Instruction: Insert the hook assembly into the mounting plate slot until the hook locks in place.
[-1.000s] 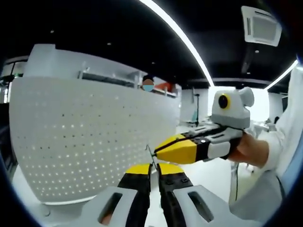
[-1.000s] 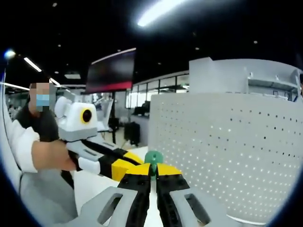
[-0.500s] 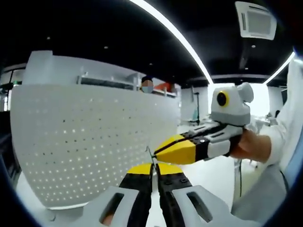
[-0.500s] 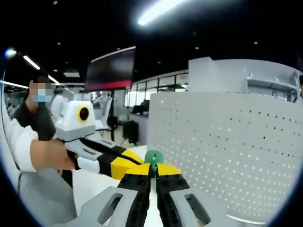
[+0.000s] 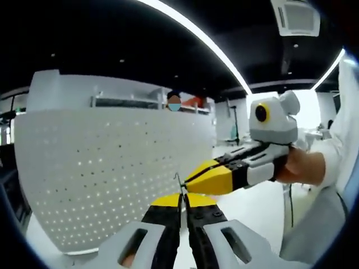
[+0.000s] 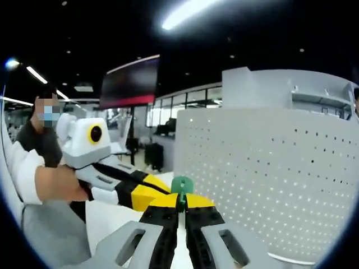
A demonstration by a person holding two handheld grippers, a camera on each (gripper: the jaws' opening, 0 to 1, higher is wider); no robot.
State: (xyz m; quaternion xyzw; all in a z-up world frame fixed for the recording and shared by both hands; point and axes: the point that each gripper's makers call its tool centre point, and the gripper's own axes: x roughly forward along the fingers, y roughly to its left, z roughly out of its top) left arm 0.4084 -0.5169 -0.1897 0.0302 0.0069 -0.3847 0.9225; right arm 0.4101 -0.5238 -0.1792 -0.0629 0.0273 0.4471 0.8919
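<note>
Dark ceiling with long strip lights (image 5: 213, 42) is seen over an open office, and a white tabletop (image 5: 258, 210) lies below both claws. A white perforated board (image 5: 106, 168) stands upright on that tabletop, ahead and to the left of the left claw (image 5: 183, 197); in the right gripper view the same board (image 6: 269, 179) rises ahead and to the right of the right claw (image 6: 180, 197).

The left claw's yellow-tipped jaws are pressed together, and a thin metal wire hook (image 5: 178, 182) is pinched between the tips. The wire is seen as a fine, pale strand with a small bend at its top, standing just above the jaw tips. Whether it touches the board cannot be told; it appears just in front of the board's face.

The right claw's jaws are likewise closed, and a small green plastic piece (image 6: 182, 185) is gripped at their tips. Its rounded green head sticks up just past the yellow tips, with a narrow green stem running down between them.

In the left gripper view the right claw (image 5: 193, 178) is seen coming in from the right, held by a hand (image 5: 300, 167), its tips just beside the wire. In the right gripper view the left claw (image 6: 160, 190) enters from the left, held by a hand (image 6: 53, 184) in a white sleeve (image 6: 22, 168).
</note>
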